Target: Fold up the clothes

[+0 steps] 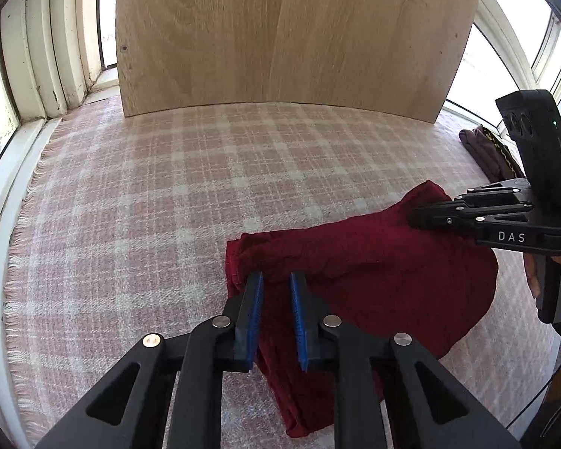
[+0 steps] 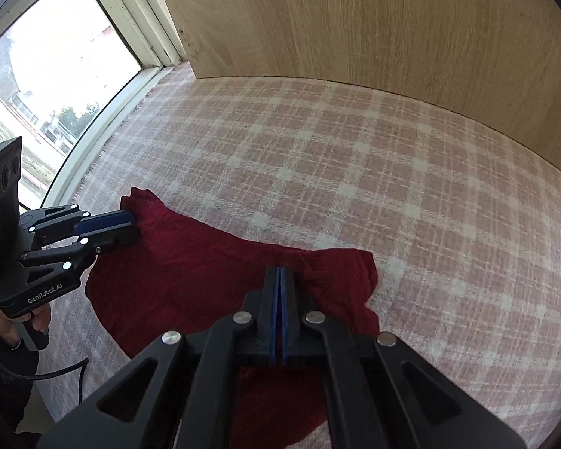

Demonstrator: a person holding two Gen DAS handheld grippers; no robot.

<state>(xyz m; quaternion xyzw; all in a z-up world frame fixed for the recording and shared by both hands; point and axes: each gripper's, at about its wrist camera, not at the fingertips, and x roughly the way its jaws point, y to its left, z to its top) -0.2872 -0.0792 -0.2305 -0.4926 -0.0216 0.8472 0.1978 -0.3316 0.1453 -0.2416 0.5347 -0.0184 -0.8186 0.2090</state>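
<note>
A dark red garment [image 1: 374,273] lies bunched on a pink plaid blanket [image 1: 168,187]. My left gripper [image 1: 276,277] is open, its blue pads astride the garment's near-left edge. My right gripper [image 1: 415,217] reaches in from the right onto the garment's far corner. In the right wrist view the right gripper [image 2: 280,273] is shut on the garment's [image 2: 190,269] far edge. The left gripper [image 2: 132,226] shows there at the garment's left corner, jaws slightly apart.
A wooden board [image 1: 299,33] stands upright at the back of the blanket. Window frames [image 1: 37,75] run along the left and right. A folded dark purple cloth [image 1: 486,149] lies at the far right. The blanket's fringe [image 1: 22,224] marks its left edge.
</note>
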